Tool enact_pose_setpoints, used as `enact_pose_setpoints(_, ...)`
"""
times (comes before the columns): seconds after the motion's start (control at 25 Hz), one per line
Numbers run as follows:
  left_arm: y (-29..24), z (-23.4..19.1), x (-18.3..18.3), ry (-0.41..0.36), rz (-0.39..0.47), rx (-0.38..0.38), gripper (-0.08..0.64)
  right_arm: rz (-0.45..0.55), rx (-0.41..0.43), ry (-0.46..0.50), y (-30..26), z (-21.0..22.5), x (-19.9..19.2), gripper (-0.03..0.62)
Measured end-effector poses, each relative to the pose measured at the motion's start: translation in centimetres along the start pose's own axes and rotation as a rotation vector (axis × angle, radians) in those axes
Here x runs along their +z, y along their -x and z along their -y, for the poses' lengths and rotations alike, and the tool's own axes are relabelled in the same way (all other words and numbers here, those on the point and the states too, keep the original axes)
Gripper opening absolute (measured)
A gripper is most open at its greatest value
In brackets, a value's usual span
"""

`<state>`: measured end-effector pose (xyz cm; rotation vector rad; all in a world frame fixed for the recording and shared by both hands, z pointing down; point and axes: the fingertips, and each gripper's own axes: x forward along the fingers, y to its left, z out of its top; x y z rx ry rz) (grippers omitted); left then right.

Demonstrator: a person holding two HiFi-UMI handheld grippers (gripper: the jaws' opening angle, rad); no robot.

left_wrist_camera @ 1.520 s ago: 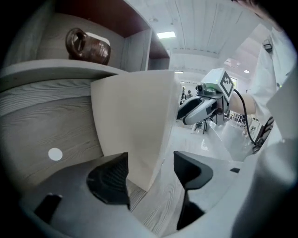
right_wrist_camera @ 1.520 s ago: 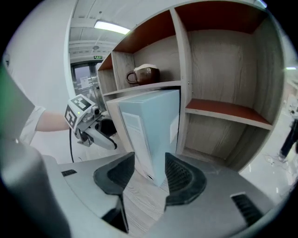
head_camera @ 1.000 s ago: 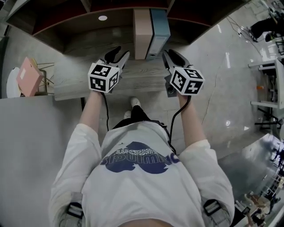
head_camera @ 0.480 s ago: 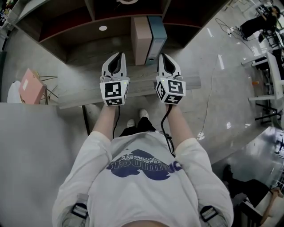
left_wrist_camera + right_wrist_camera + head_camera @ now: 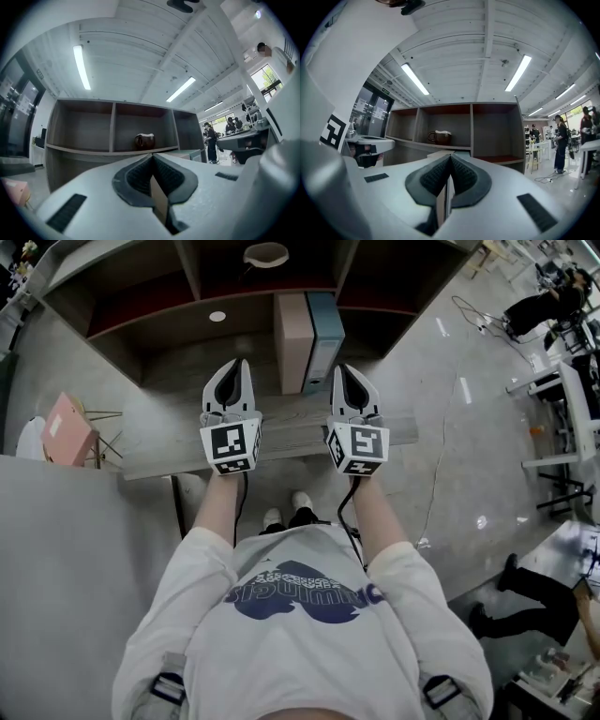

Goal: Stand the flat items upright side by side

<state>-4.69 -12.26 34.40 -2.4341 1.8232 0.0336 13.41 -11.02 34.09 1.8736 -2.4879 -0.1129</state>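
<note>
Pale pink flat folder [image 5: 293, 343] stood upright at the far middle of the grey wood-grain worktop [image 5: 159, 439]. Its right face touched the light blue flat folder [image 5: 326, 338], which was upright too. Both stood side by side in front of the brown wooden shelf unit [image 5: 141, 296], narrow spines toward the near edge. A dark brown mug [image 5: 266, 254] sat in the shelf unit's middle compartment, far beyond the folders.

The left claw [image 5: 232, 369] was held over the worktop, left of the pink folder and nearer, apart from it. Its jaws were clenched, the ribbed dark pads [image 5: 140, 176] pressed together with nothing between them. The right claw [image 5: 344, 373] was held just right of the blue folder and nearer, also not touching it. Its jaws were clenched as well and empty. Both claws pointed toward the far side, roughly parallel, with the pair of folders between them. The person's forearms and white T-shirt [image 5: 309, 634] filled the near part of the head view.
</note>
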Motion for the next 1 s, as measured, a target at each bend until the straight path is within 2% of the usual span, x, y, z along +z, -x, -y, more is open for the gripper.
enact_pose_setpoints(0.12, 0.1, -0.4, 0.2, 0.006, 0.004, 0.02, 0.006, 0.012, -0.034, 0.046, 0.2, 0.3, 0.3, -0.002)
enact_pose_setpoints(0.44, 0.4, -0.4, 0.6, -0.002, 0.011, 0.043, 0.006, 0.044, -0.008, 0.056, 0.4, 0.6, 1.3, -0.002)
enact_pose_setpoints(0.64, 0.4, -0.2, 0.9, -0.006, 0.018, 0.053, 0.006, 0.066, 0.005, 0.095, 0.7, 0.6, 2.0, -0.002)
enact_pose_setpoints(1.0, 0.6, -0.4, 1.0, -0.01, 0.02, 0.072, 0.006, 0.082, -0.017, 0.101, 1.1, 1.5, 2.5, -0.002)
